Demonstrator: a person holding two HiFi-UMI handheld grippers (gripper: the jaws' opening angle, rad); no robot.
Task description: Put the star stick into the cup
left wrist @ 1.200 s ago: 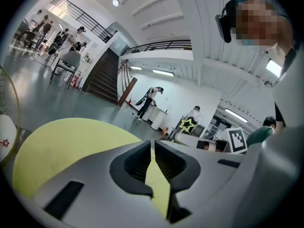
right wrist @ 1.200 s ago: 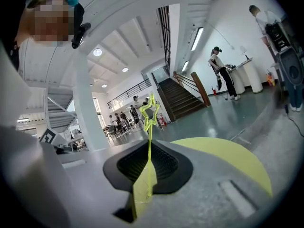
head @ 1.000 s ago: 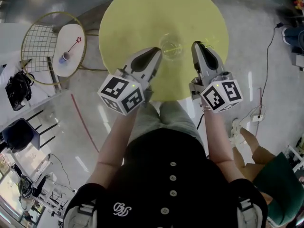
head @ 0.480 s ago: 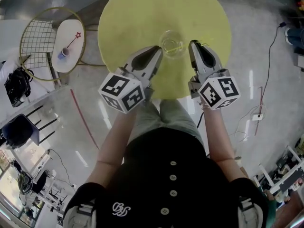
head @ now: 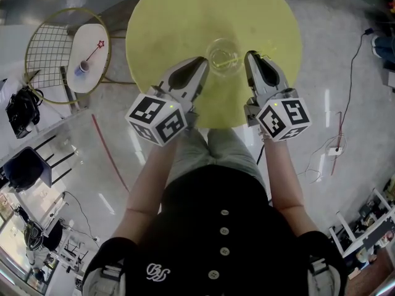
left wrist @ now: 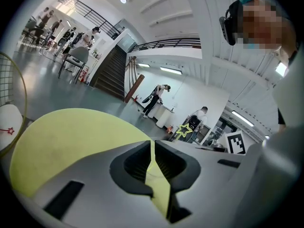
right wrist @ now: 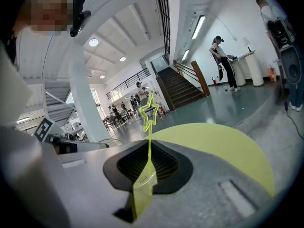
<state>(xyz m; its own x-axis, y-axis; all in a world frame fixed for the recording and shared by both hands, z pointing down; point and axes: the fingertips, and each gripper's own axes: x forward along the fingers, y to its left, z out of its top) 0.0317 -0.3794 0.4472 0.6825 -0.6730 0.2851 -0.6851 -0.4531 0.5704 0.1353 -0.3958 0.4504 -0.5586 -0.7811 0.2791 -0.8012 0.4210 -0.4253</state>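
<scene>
The star stick (right wrist: 149, 127) is held by its thin lower end in the right gripper (right wrist: 148, 150): the jaws are closed on it, and the yellow-green star is seen rising clear above them. The left gripper (left wrist: 152, 148) is closed too, with only a hairline slit between the pads and nothing in it. The cup (head: 223, 57), of clear glass, stands on the yellow table (head: 185, 17) between the two gripper tips and a little ahead of them. The left tip is just beside its near-left wall, while the right tip is near its right side but apart from it.

Compared with a second ago, the right gripper is set a little closer to the cup, and the gap between its tip and the rim is narrowed. The left gripper is found much where it was, and neither pair of jaws is altered. The stick is thus judged to be on its approach, not yet delivered. In the head view it is too faint to be traced against the glass, so it cannot be told whether any part of it is over the rim. What remains is judged to be a short carry over the mouth, a lowering and a release — the light glass could be tipped if nudged.

Off to the left, a red stick (head: 94, 50) and a small cup (head: 81, 69) are seen on a side table (head: 95, 73)
</scene>
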